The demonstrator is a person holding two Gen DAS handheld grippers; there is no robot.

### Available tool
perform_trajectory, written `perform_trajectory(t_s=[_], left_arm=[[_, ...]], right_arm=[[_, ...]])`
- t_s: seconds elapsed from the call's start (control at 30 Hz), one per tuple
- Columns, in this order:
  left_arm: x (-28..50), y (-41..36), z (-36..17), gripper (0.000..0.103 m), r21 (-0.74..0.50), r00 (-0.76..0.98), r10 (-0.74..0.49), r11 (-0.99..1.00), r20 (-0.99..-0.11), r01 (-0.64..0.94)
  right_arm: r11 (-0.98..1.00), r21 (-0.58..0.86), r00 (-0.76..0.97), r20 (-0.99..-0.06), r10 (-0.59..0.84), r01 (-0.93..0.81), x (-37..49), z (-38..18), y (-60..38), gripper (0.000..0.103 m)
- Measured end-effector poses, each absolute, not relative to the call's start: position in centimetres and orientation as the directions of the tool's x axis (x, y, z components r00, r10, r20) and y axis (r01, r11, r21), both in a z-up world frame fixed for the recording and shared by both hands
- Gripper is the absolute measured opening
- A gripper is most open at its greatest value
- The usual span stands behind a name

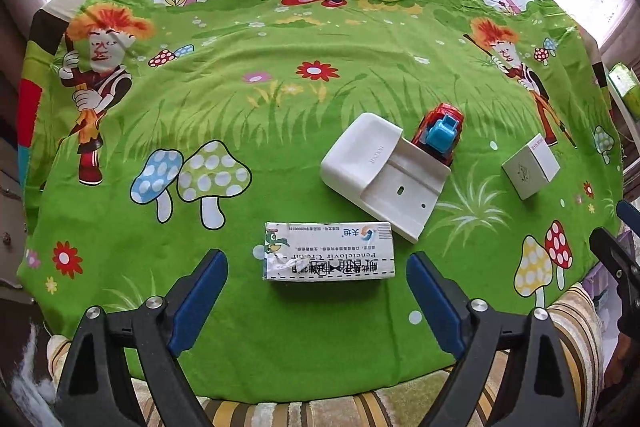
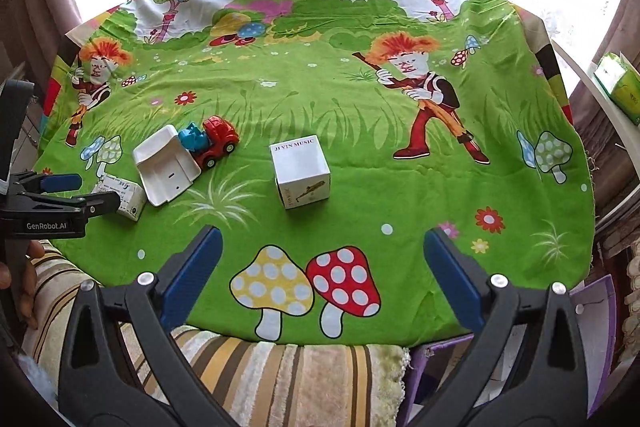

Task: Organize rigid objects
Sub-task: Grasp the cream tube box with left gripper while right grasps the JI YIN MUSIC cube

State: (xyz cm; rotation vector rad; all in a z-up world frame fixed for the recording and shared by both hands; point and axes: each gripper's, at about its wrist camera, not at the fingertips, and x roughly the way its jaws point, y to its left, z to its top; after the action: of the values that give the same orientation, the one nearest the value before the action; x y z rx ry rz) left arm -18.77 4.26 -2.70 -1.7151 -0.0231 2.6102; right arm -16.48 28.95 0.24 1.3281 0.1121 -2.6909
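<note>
Both the left gripper (image 1: 316,283) and right gripper (image 2: 322,271) stand released; medicine carton (image 1: 329,251) lies just before the white holder (image 1: 384,175), toy truck (image 1: 440,133) touching behind.

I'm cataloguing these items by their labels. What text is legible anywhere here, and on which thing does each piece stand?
"JI YIN MUSIC": top of the white cube box.
"GenRobot.AI": body of the left gripper.
"Penciclovir Cream": upside down on the medicine box; its other print is too small to read.
Grey mark on the white plastic holder: too blurred.
</note>
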Motion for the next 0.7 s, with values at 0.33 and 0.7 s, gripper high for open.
perform_trajectory(t_s=[0.33,0.7], left_arm=[[-19.9,4.5,-4.2,0.099,0.013,-0.37,-0.012,-1.0,-0.929,-0.002],[-20.2,4.3,-4.9,0.077,0.019,-0.36,-0.018,-1.0,-0.933,0.001]], right_arm=[[-0.978,-0.055,-0.559,-0.827,-0.068,0.2,-20.3,-1.6,27.4,0.092],[-0.969,-0.077,-0.501,-0.864,-0.053,0.235,-23.4,-3.8,26.4,0.071]])
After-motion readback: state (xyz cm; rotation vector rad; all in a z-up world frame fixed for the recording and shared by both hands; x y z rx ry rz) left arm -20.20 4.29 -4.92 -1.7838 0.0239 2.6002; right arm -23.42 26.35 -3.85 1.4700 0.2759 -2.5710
